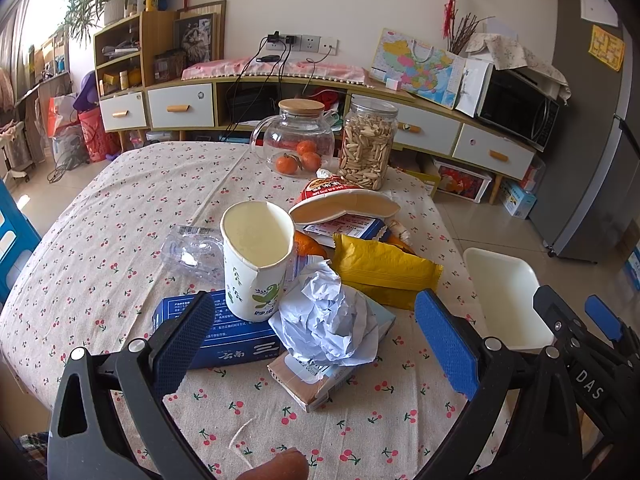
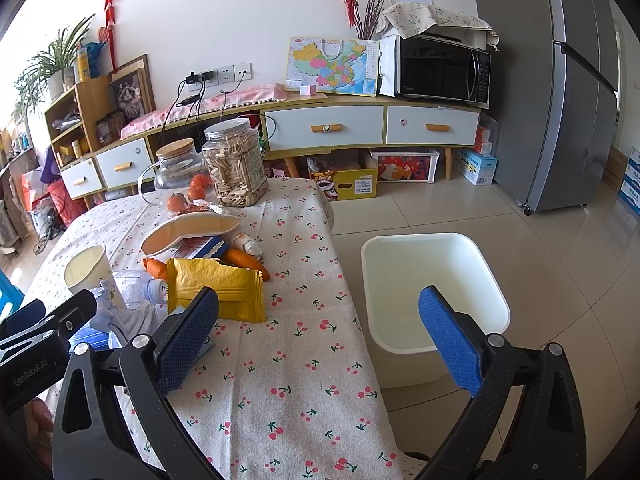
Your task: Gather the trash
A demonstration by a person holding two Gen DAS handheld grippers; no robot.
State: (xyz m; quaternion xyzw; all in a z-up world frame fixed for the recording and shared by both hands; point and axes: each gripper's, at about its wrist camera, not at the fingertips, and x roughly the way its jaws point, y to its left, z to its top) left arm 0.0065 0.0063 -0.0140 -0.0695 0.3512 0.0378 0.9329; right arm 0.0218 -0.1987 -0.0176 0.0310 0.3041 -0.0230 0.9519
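trash [image 1: 332, 320] heaped on table [image 2: 280, 360]; left gripper [image 1: 316, 332] and right gripper [image 2: 320, 332] jaws spread, empty.

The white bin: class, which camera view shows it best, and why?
The right wrist view: the white bin shows nearly whole, standing empty on the floor beside the table. The left wrist view shows only part of it, cut off by the right hand-held gripper.

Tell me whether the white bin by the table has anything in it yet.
Empty, as far as visible: the white bin shows only bare inner walls and floor; its near corner is hidden behind the right gripper.
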